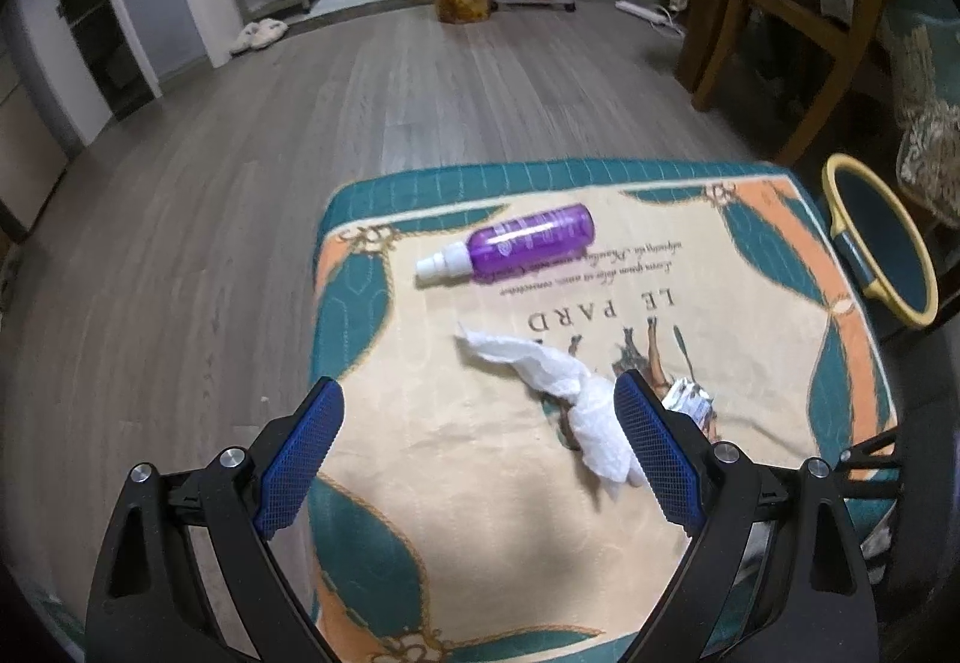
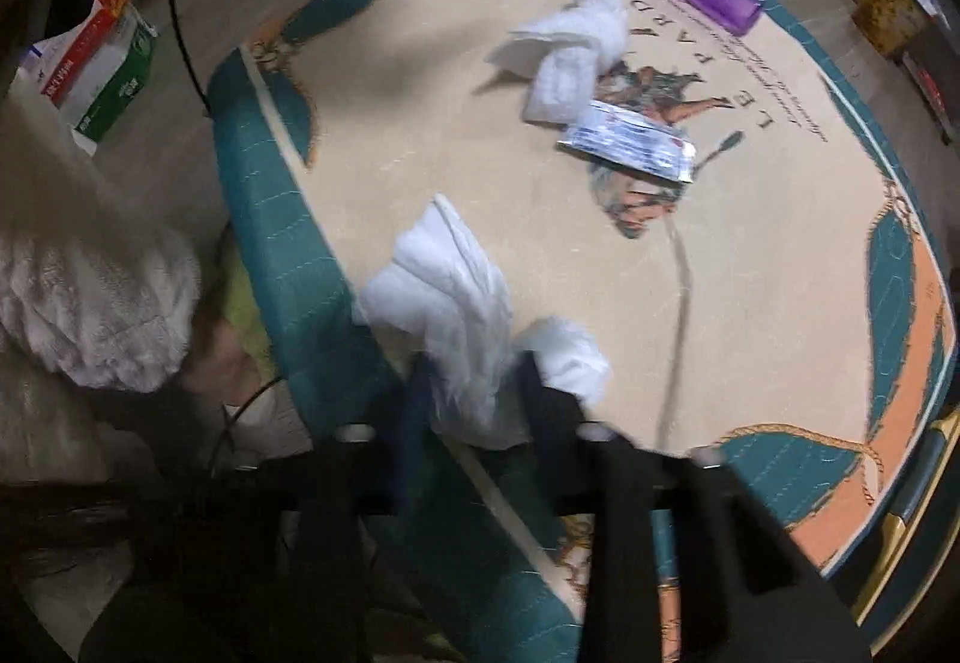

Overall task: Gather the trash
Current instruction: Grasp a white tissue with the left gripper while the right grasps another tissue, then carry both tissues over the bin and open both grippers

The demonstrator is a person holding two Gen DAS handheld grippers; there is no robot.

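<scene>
The right gripper [image 2: 474, 393] is clamping a crumpled tissue [image 2: 462, 303] at the cushion's [image 2: 270, 243] near edge, while the left gripper [image 1: 480, 453] is hovering wide open and empty beside a second tissue [image 1: 570, 393]. The pickup step seems underway; next, carrying the tissue to the small bin [image 1: 882, 243] looks sensible.

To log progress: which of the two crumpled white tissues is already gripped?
The tissue at the cushion's near edge, pinched in the right gripper. The other tissue lies free beside the foil wrapper.

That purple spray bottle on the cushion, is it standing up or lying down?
Lying down. The purple spray bottle rests on its side on the cushion, white nozzle pointing sideways.
</scene>
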